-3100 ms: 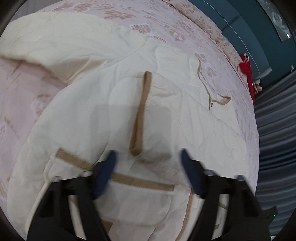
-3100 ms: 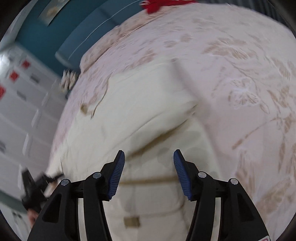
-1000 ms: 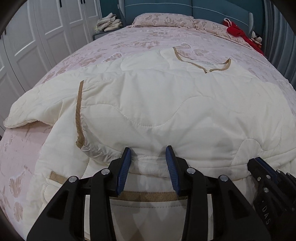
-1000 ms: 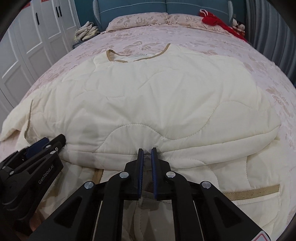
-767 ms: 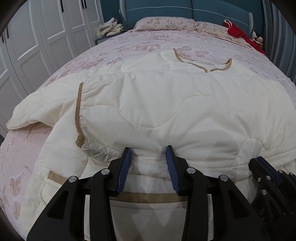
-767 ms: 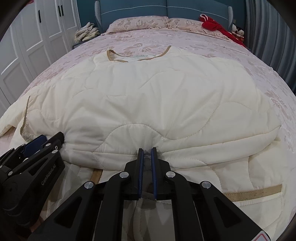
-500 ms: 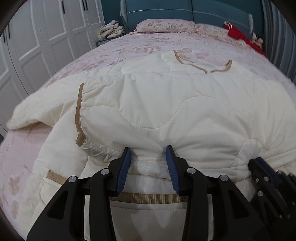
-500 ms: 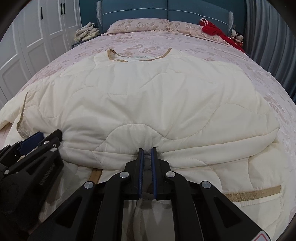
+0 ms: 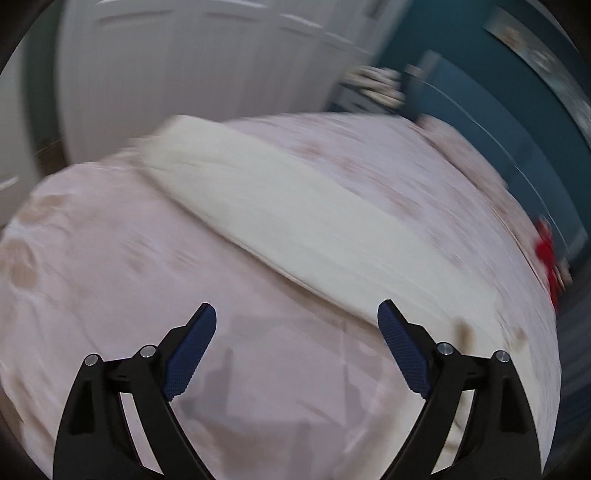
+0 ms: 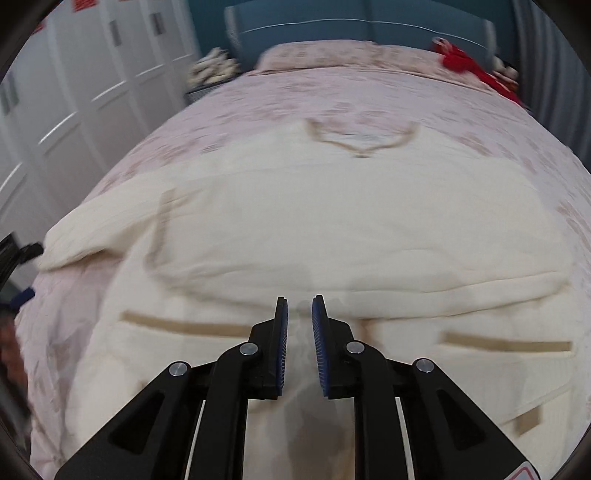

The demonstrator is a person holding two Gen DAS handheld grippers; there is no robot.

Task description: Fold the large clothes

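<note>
Moved since 0.5 s ago: left tool (image 9: 297,325), formerly narrowed on the folded edge of the garment, now off it, jaws spread wide, nothing between them, swung out over bare bedspread (image 9: 110,266). Right wrist view also shifted and blurred; right tool (image 10: 299,321) formerly pinched on cloth, now with a narrow gap between its pads.

1. Garment (image 10: 314,229): large cream quilted robe with tan trim, lying flat across the bed, neckline (image 10: 362,142) toward the headboard. Lower part folded up over the body, leaving a thick rounded fold edge just ahead of the right tool. In the left wrist view it shows only as a blurred cream band (image 9: 295,206) beyond the tool.

2. Right tool: jaws nearly closed. Cloth lies under and between the pads; whether any is gripped cannot be told. Likely placed at the fold's middle to release or press it.

3. Left tool: free, probably travelling to the outlying sleeve (image 10: 88,240) at the robe's left side for the next fold.

4. Surroundings: white wardrobe doors (image 10: 74,96), teal headboard (image 10: 351,26), red item (image 10: 465,62) by the pillows.
</note>
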